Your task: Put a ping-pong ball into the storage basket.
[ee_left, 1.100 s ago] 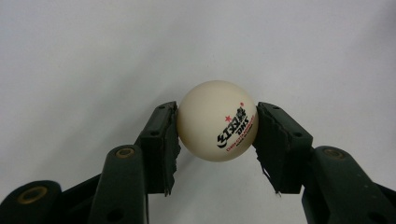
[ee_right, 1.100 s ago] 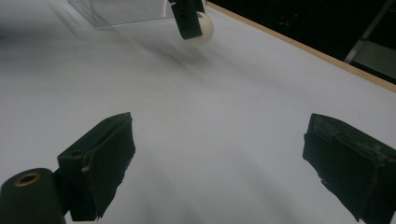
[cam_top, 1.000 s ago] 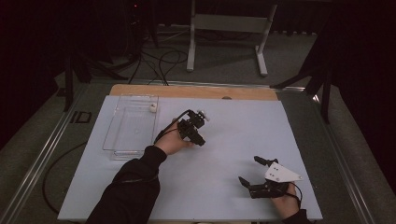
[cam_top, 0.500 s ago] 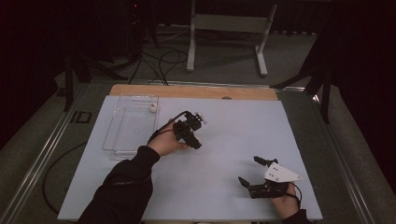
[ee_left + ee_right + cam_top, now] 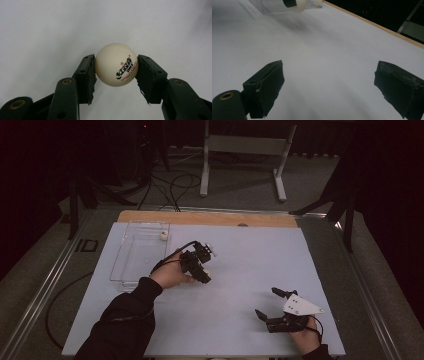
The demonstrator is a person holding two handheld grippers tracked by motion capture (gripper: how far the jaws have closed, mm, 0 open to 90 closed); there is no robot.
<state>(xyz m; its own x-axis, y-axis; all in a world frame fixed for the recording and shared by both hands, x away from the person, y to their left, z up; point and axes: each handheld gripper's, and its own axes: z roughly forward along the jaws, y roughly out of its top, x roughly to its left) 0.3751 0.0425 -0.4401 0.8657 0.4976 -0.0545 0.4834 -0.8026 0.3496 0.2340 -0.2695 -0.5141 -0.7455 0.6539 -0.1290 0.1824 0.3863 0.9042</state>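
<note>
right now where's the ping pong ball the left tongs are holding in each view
High view: the held ball is at the tip of the left tongs, just right of the clear tray.
Left gripper view: the ball sits mid-frame, pinched between both pads.
Right gripper view: the ball is at the top edge, in front of the tray.
Shared landmark: the clear tray, with a second ball in it.
</note>
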